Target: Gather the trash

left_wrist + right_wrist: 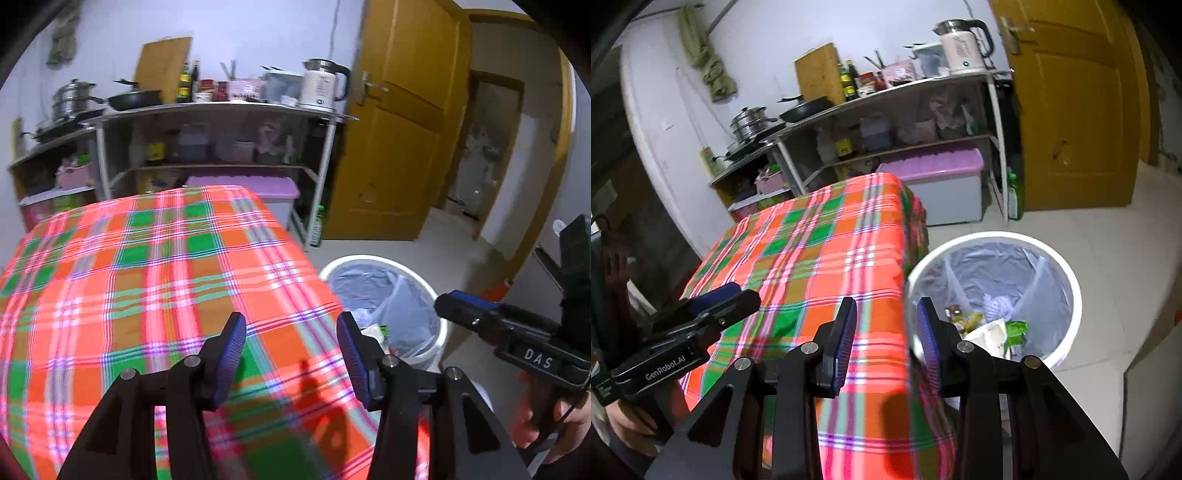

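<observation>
A white round trash bin (1067, 273) with a grey liner stands on the floor right of the table; it also shows in the left wrist view (437, 295). Inside lie several wrappers (1001, 328) and a crumpled white tissue (997, 304). The table wears an orange, green and pink plaid cloth (147, 266), also in the right wrist view (820, 258). My left gripper (291, 354) is open and empty above the table's near right part. My right gripper (886, 339) is open and empty over the table's right edge, beside the bin. Each gripper appears in the other's view.
A metal shelf rack (221, 110) with pots, bottles and a white kettle (325, 85) stands behind the table. A purple-lidded storage box (945, 173) sits under it. A yellow wooden door (1082, 103) stands open on the right. Pale floor tiles surround the bin.
</observation>
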The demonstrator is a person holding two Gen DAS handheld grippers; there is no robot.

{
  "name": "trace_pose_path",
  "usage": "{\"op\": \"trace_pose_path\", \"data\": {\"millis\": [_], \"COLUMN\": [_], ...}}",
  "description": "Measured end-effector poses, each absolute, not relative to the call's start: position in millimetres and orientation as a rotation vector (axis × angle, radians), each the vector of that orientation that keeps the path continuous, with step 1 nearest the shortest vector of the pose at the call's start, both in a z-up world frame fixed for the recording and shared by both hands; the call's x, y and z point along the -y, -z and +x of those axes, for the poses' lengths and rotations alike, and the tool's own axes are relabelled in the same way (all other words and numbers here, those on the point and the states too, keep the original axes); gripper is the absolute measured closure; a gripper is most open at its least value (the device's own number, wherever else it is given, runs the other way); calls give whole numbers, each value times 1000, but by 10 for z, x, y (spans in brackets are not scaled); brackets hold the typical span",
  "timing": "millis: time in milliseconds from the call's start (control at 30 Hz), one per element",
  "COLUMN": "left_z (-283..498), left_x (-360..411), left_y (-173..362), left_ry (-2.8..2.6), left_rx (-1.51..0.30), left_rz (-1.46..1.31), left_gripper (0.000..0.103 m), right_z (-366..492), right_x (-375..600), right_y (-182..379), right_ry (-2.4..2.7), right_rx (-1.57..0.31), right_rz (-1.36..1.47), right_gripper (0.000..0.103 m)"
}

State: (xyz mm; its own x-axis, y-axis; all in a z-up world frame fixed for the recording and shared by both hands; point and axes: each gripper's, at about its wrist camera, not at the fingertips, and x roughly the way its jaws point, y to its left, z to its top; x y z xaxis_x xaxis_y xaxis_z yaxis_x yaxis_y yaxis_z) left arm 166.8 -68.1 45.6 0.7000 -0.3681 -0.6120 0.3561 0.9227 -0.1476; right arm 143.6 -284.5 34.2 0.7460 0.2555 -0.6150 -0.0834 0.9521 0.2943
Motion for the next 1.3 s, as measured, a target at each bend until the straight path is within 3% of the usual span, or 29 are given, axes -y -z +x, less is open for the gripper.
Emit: {"op": "trace_pose_path", "data": {"millis": [533, 900, 1033, 1300], "left_z": [1271, 1517, 1664, 1903], "left_x": [-454, -1063, -1215, -1358], "left_y": [-474, -141, -15, 154], "left_ry": [143, -29, -59, -96], "left_rx": [-644, -681, -711, -764], "left_rz": [-23, -47, -54, -49], "left_gripper": [52, 52, 52, 52], "right_z": [1361, 1792, 1998, 2352], "right_x": [1967, 1698, 1649, 1592], "right_y": [-447, -156, -28, 189], "right_ry": [-274, -249, -248, -232], "right_rx": [-684, -721, -753, -815], "right_rz": [100, 3, -21, -36], "right_gripper": [63, 63, 55, 55]}}
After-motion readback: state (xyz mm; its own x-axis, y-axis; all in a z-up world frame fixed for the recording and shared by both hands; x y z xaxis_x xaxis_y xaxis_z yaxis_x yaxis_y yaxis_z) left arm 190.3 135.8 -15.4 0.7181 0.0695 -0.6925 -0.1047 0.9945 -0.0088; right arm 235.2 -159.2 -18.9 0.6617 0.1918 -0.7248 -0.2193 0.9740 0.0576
